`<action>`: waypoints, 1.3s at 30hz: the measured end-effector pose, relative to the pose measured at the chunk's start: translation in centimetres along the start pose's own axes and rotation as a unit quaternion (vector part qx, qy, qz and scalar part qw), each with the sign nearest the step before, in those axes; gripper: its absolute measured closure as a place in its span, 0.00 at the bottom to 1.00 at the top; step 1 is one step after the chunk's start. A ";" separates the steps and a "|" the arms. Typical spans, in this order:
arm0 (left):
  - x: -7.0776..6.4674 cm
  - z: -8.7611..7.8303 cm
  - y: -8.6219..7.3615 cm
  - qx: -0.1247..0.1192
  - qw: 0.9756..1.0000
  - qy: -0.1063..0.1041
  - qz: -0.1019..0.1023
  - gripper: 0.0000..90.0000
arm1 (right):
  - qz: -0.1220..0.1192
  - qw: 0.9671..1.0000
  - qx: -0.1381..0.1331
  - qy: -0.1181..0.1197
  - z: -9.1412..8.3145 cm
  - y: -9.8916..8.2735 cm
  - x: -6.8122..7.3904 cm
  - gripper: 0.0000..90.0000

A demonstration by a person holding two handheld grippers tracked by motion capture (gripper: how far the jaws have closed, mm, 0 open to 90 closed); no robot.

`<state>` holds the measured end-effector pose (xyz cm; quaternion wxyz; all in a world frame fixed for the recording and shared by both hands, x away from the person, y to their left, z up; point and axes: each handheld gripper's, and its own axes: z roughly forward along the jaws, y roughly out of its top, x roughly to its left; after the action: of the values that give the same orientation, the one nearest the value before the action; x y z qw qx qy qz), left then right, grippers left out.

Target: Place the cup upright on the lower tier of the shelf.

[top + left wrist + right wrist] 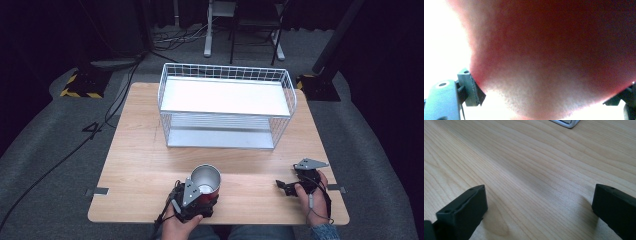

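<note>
A red cup (206,180) with a shiny metal inside stands upright near the table's front edge, left of centre. My left gripper (204,193) comes at it from the front and is shut on its lower body. In the left gripper view the blurred red wall of the cup (549,62) sits very close, and one of the fingers (472,90) presses on each side of it. My right gripper (287,187) rests low over the wooden table (140,165) at the front right. Its jaws stand wide apart in the right gripper view, and the right gripper (539,205) holds nothing over bare wood.
A white two-level wire rack (225,102) stands at the back centre of the table, with solid shelves, and its base corner (566,122) shows in the right gripper view. Grey floor, black cables (75,145) and stand bases surround the table.
</note>
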<state>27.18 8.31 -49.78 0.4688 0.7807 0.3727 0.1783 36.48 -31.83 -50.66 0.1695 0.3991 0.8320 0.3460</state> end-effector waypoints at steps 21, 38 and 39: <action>0.1 -0.9 2.9 -0.026 0.999 -0.015 0.028 0.17 | 0.000 1.000 0.000 0.000 0.0 0.0 0.0 0.00; 1.6 0.7 7.2 -0.075 0.997 -0.002 0.018 0.17 | 0.000 1.000 0.000 0.000 0.0 0.0 0.0 0.00; 1.7 0.9 7.4 -0.077 0.997 0.005 0.019 0.17 | 0.000 1.000 0.000 0.001 0.0 0.0 0.0 0.00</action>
<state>31.93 6.98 -43.96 0.5224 0.7481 0.3454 0.2196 36.50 -31.83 -50.67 0.1691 0.3991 0.8319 0.3465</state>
